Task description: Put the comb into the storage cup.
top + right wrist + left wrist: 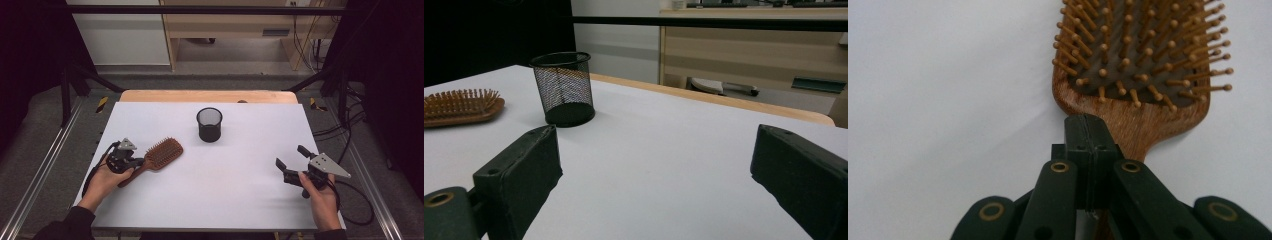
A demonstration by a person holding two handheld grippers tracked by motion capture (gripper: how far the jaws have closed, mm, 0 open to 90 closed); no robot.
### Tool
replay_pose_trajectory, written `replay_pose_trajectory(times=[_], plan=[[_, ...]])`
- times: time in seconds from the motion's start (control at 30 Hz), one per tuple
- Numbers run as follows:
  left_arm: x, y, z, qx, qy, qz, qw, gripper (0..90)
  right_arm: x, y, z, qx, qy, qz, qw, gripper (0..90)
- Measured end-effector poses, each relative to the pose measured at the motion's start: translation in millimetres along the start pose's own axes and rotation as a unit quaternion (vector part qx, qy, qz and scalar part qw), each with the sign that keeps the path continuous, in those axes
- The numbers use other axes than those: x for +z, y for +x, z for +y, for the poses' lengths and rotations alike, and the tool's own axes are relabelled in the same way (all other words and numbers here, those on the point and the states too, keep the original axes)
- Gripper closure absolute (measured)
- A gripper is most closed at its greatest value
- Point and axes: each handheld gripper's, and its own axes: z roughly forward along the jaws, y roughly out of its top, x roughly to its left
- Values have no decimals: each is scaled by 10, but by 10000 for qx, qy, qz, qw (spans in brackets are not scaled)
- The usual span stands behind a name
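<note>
A wooden paddle hairbrush [161,154] lies bristles-up on the white table at the left, its handle pointing toward the person. My left gripper [134,161] sits over the handle's neck. In the left gripper view its jaws [1087,135] are pressed together just above the brush neck [1138,125], and nothing shows between them. A black mesh cup [209,124] stands upright at mid-table toward the far side. My right gripper [291,156] hovers at the right front, jaws wide apart and empty; the right gripper view [656,160] shows the mesh cup [564,90] and the hairbrush [461,107] beyond it.
The white tabletop [225,180] has a wooden edge [210,96] at the far side. Metal frame rails [45,165] run along both sides of the table. Cables [357,200] trail off the right side.
</note>
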Motion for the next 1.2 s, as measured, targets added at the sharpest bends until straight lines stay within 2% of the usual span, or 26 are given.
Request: replay_pose_trajectory(times=[0.37,0.57,0.63,0.73,0.77,0.8,0.9,0.93,1.03,1.13,1.17,1.2], plan=[[-29,-23,-27,-152,-27,5,9999,900,-1,10,5,3,-14,51,10000,60],[-226,-57,0,-158,-194,75,9997,899,-1,9,2,11,1,60,10000,59],[-247,-71,8,-129,-191,81,9997,869,-1,12,3,13,4,62,10000,59],[-301,-148,48,26,-109,116,9999,712,1,15,0,-13,14,67,10000,58],[-304,-173,60,87,-53,123,9999,712,1,15,0,-13,14,67,10000,58],[-312,-212,76,163,-71,243,9995,594,0,16,-1,-14,28,67,10000,57],[-315,-231,84,144,-85,290,9994,471,-3,18,-2,-28,44,81,10000,56],[-312,-239,84,114,-136,383,9991,428,-3,18,-2,-27,46,81,10000,56],[-297,-232,79,70,-143,407,9990,293,-1,19,-3,-21,53,86,9999,56],[-251,-210,60,21,-39,378,9993,111,-1,21,-4,-15,63,91,9999,55],[-226,-204,51,-4,42,389,9992,111,-1,21,-4,-19,67,91,9999,55],[-203,-194,42,2,110,374,9992,46,-1,21,-4,-22,73,91,9999,55]])
